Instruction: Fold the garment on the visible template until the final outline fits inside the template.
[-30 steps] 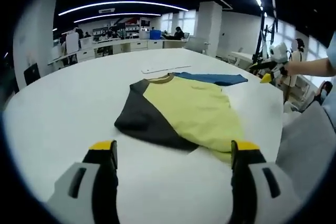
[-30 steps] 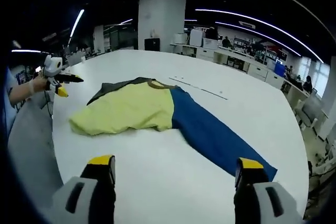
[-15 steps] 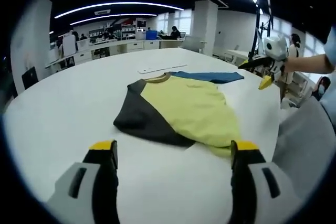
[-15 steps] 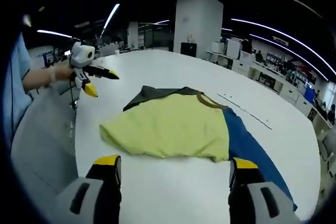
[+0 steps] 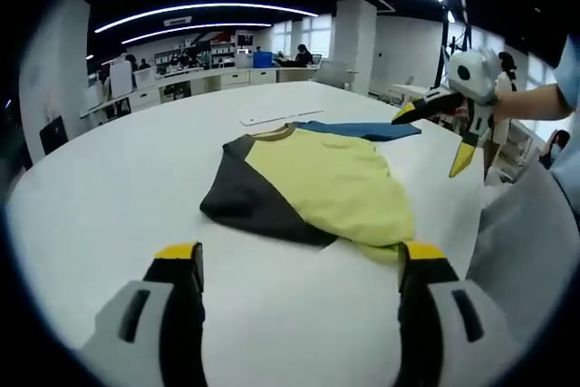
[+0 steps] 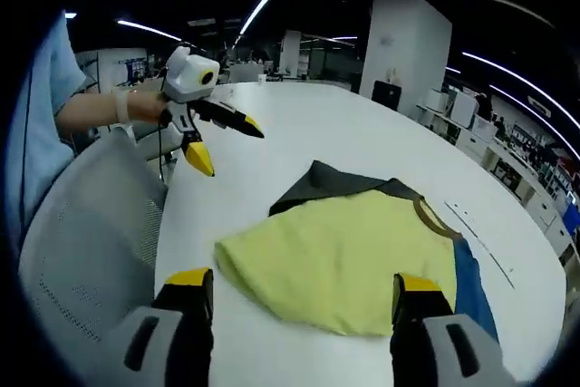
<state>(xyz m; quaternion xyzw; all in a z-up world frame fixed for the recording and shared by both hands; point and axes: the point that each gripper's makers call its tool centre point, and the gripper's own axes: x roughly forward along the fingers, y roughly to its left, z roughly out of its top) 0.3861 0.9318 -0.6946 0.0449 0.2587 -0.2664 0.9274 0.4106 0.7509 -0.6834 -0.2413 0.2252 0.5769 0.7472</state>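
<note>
Garment point(image 5: 317, 183): flat on desk point(image 5: 109, 188), long axis toward upper right, collar at frame centre-top.
Left hand-held gripper point(image 5: 299, 265): jaws wide apart, empty.
Right hand-held gripper point(image 6: 294, 292): jaws wide apart, empty.

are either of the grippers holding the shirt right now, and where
No. Both grippers hold nothing: the left gripper and right gripper have jaws open above the table, short of the shirt.

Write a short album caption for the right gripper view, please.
Open right gripper hovers over a yellow, grey and blue shirt on a white table.

Both views low over the table point(image 5: 109, 178), opposite sides, sharing the garment point(image 5: 308, 183).
</note>
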